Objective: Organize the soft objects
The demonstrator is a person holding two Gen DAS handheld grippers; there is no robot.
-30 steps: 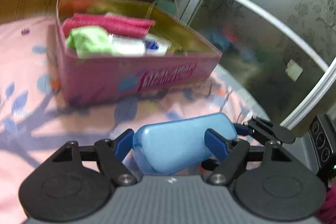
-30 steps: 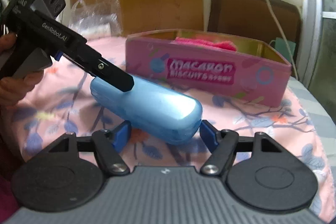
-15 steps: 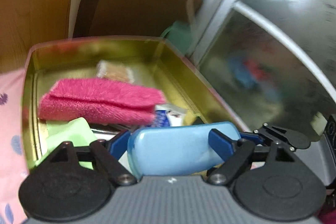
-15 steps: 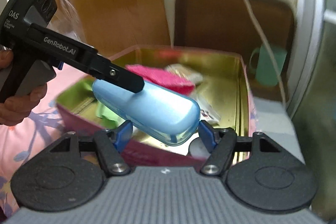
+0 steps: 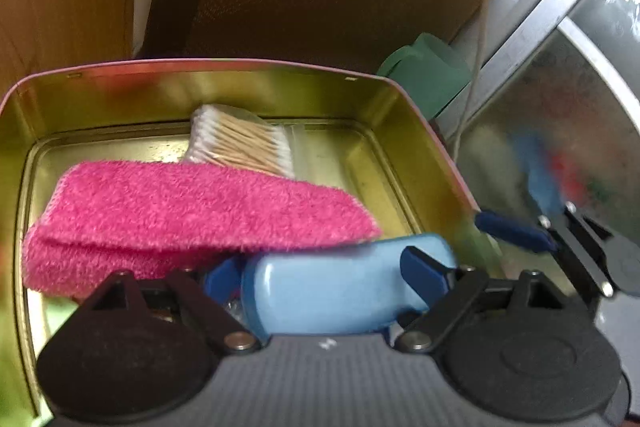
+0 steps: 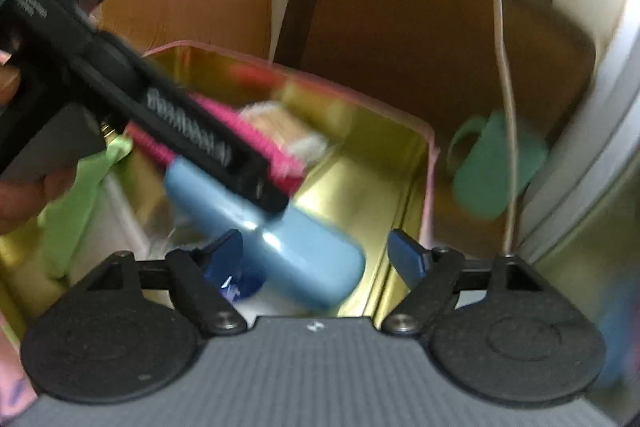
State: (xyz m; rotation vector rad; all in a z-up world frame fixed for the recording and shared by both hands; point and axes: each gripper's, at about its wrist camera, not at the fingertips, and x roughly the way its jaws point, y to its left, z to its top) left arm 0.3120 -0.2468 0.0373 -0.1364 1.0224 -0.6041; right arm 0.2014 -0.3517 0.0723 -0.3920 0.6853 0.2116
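A light blue case [image 5: 332, 287] lies low inside the pink tin [image 5: 240, 65], against a folded pink towel [image 5: 192, 211]. My left gripper [image 5: 322, 273] straddles the case and its jaws are opening; the pads sit beside the case's ends without squeezing. My right gripper [image 6: 318, 257] straddles the case's [image 6: 304, 259] other end. Its jaws are opening too, with a clear gap at the right pad. A black finger [image 6: 240, 163] of the left gripper crosses over the case.
A bundle of cotton swabs [image 5: 240, 143] lies at the back of the tin and a green cloth [image 6: 76, 203] at its left. A green mug [image 6: 492, 167] and a white cable [image 6: 504, 67] stand just beyond the tin's wall [image 6: 430, 147]. A hand [image 6: 24, 203] holds the left gripper.
Both grippers carried the blue case from above the flowered pink cloth over the tin's rim and down into it. Both pairs of jaws have widened around the case.
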